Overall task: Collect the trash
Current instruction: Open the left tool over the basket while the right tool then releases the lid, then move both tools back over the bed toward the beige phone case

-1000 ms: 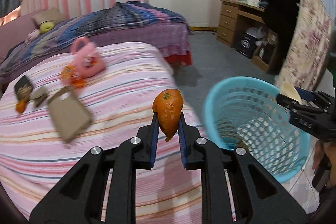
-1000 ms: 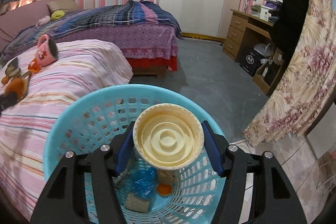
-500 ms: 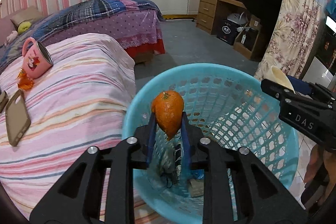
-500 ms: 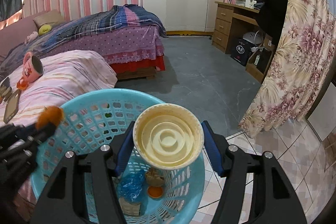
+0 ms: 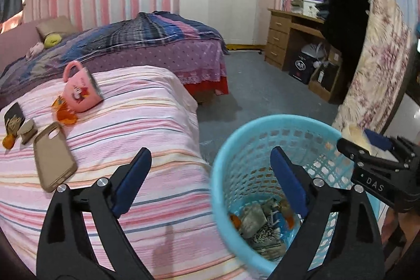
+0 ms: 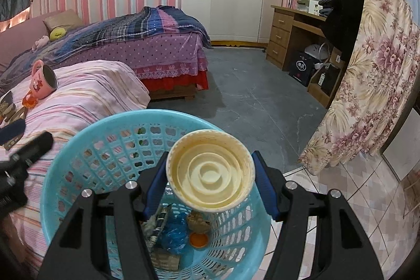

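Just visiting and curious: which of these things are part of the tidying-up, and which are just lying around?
Part of the job:
- blue basket holding trash
- cream cup in the right gripper
- left gripper, jaws open
- orange scraps on the bed

Lying about:
- pink mug
- phone case

We count one blue basket, one cream cup, one pink mug, one phone case, two beds, two grippers, and one desk.
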